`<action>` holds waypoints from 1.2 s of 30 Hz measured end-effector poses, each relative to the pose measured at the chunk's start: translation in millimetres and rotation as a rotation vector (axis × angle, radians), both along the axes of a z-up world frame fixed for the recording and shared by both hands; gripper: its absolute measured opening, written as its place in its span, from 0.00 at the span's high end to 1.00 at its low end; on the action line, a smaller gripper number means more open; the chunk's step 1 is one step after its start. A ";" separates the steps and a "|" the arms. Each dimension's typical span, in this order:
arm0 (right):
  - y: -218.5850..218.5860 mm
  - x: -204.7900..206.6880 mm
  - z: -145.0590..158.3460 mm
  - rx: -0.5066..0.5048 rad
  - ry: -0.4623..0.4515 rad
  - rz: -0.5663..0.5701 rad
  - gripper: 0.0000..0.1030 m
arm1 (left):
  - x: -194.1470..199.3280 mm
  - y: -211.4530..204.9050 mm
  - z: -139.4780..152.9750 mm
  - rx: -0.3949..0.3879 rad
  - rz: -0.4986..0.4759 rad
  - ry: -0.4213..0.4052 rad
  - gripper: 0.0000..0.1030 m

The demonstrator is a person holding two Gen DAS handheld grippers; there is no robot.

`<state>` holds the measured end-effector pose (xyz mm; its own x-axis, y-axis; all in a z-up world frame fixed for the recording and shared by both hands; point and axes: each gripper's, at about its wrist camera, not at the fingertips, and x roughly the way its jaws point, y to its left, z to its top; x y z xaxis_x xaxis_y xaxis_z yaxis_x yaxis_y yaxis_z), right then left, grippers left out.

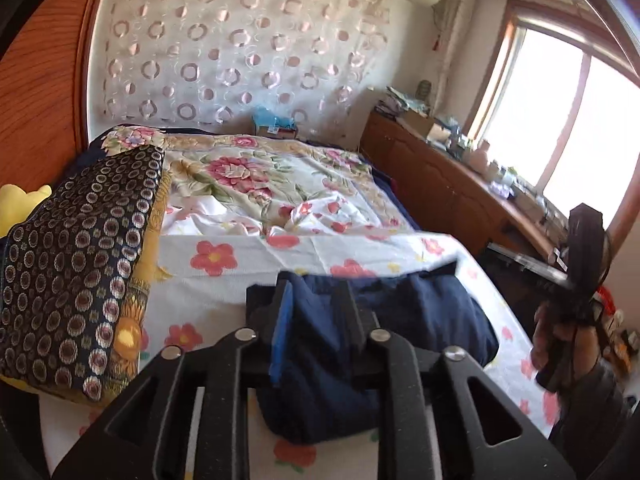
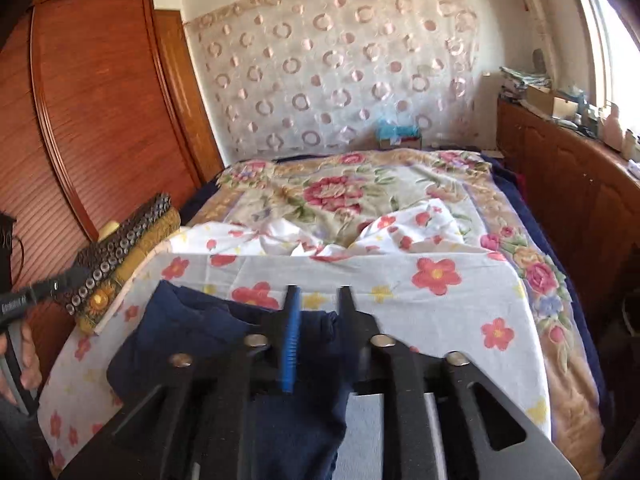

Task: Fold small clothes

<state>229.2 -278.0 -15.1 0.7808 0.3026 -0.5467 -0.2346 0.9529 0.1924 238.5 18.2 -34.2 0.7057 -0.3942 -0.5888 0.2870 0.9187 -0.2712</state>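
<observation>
Left gripper (image 1: 310, 312): jaws apart, navy garment (image 1: 420, 320) lay between them.
Right gripper (image 2: 318, 312): jaws apart over the same garment on the bed (image 2: 440, 300).

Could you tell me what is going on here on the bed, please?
A person is folding a small navy garment on a bed covered by a white flowered sheet, holding a two-finger gripper in each hand. The left gripper and the right gripper both sit over the garment with their jaws parted, cloth lying between the fingers but not visibly pinched. The garment lies bunched near the bed's near edge. Patterned cushions are stacked to the left.
</observation>
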 end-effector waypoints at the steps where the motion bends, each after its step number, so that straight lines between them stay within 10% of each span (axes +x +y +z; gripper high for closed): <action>1: 0.8 -2.5 -1.1 0.007 0.002 0.013 0.58 | -1.7 -1.0 -3.6 0.009 -0.016 0.014 0.77; 21: -18.1 42.1 -32.7 0.013 0.254 0.140 0.56 | 77.4 -27.5 -64.9 0.088 -0.077 0.192 0.77; 23: -17.7 41.8 -27.4 0.031 0.229 0.187 0.63 | 75.0 -26.6 -63.2 0.092 -0.093 0.165 0.77; 25: -15.7 41.9 -19.9 0.019 0.194 0.229 0.92 | 70.2 -27.9 -58.9 0.106 -0.133 0.126 0.93; 31: -12.5 31.4 22.2 -0.030 0.004 0.229 0.95 | 58.0 -6.9 -36.7 0.082 -0.040 0.017 0.95; 36: 1.8 59.9 6.9 -0.138 0.074 0.186 0.95 | 71.1 -12.9 -47.5 0.156 -0.028 0.044 0.94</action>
